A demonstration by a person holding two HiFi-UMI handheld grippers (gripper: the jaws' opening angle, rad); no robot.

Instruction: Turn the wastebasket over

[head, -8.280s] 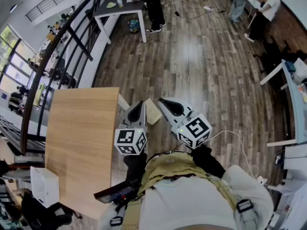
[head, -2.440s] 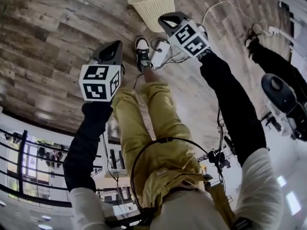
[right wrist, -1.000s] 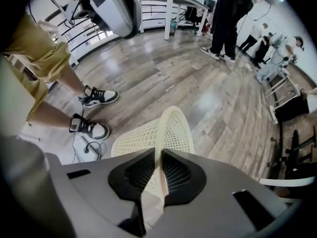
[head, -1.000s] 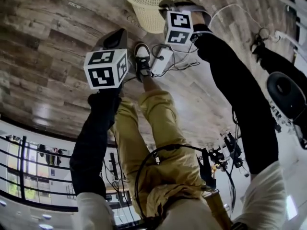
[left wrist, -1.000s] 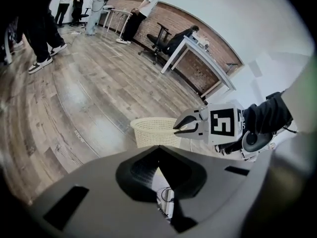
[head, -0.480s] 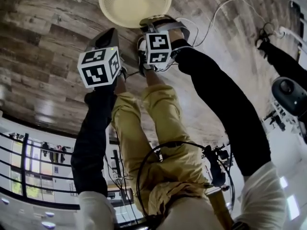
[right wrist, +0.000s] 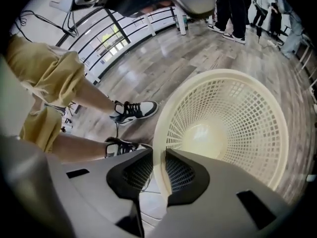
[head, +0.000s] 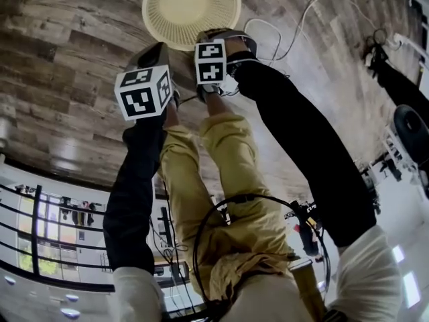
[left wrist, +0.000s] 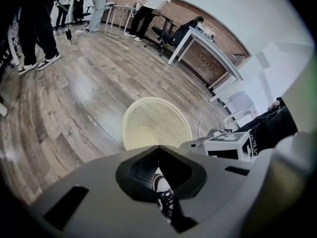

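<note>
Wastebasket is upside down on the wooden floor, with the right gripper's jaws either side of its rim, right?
No: the wastebasket stands upright, mouth up, as the right gripper view shows. The right gripper does have its jaws either side of the rim; they have just been opening.

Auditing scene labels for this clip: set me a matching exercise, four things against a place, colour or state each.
Things: 1 wastebasket; 2 left claw; 3 right claw; 4 sneaker.
States: A shut, empty; B upright, mouth up; C astride the wastebasket rim; D black-and-white, laced.
Pairs: 1-B, 2-A, 3-C, 4-D.
The right claw's jaws have just been opening, rim between them.
</note>
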